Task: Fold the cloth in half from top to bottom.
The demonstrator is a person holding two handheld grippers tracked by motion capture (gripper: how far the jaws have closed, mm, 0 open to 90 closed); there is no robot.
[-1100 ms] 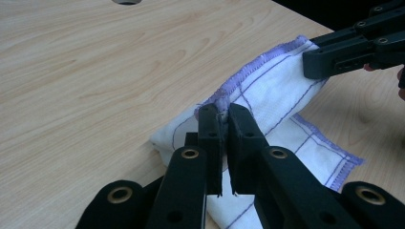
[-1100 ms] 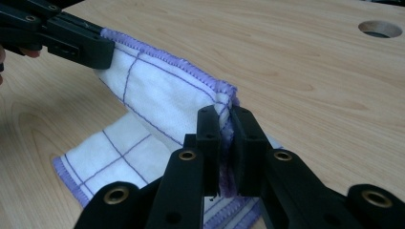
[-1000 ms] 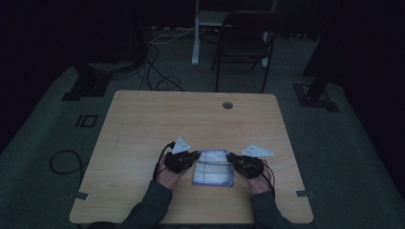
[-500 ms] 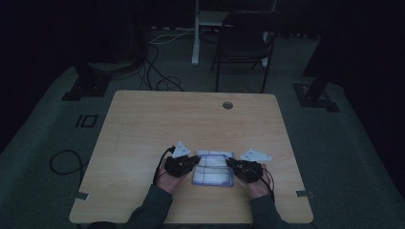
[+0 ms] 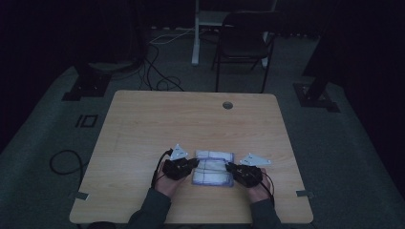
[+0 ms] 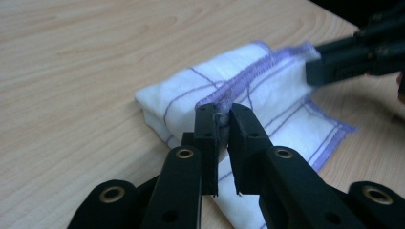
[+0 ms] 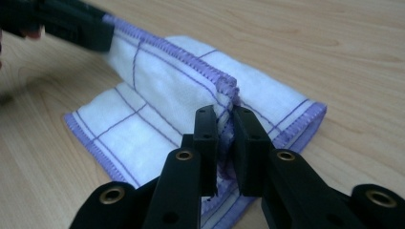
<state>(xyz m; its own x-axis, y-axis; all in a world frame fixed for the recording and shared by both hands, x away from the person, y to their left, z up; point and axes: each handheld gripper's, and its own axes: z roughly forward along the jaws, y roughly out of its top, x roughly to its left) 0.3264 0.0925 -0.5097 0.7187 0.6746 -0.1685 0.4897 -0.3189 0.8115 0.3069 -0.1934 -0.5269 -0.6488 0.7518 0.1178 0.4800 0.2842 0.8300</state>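
Note:
A white cloth (image 5: pixel 212 171) with purple stitched lines lies folded on the wooden table (image 5: pixel 191 119) near its front edge. My left gripper (image 5: pixel 195 163) comes in from the cloth's left and my right gripper (image 5: pixel 229 167) from its right. In the left gripper view my left gripper (image 6: pixel 223 114) pinches the purple hem of the cloth (image 6: pixel 267 90), raised off the fold. In the right gripper view my right gripper (image 7: pixel 224 114) pinches the same hem of the cloth (image 7: pixel 157 86) at its other end. Both pairs of jaws have just been opening slightly, with the hem still between them.
A round cable hole (image 5: pixel 228 105) sits near the table's far edge. Beyond the table stand a dark chair (image 5: pixel 243 43) and a white post (image 5: pixel 196 33). Cables (image 5: pixel 157 76) trail over the dark floor.
Both hands have drifted slightly toward the table's near edge with the cloth's hem between the jaws. The cloth otherwise lies where it was.

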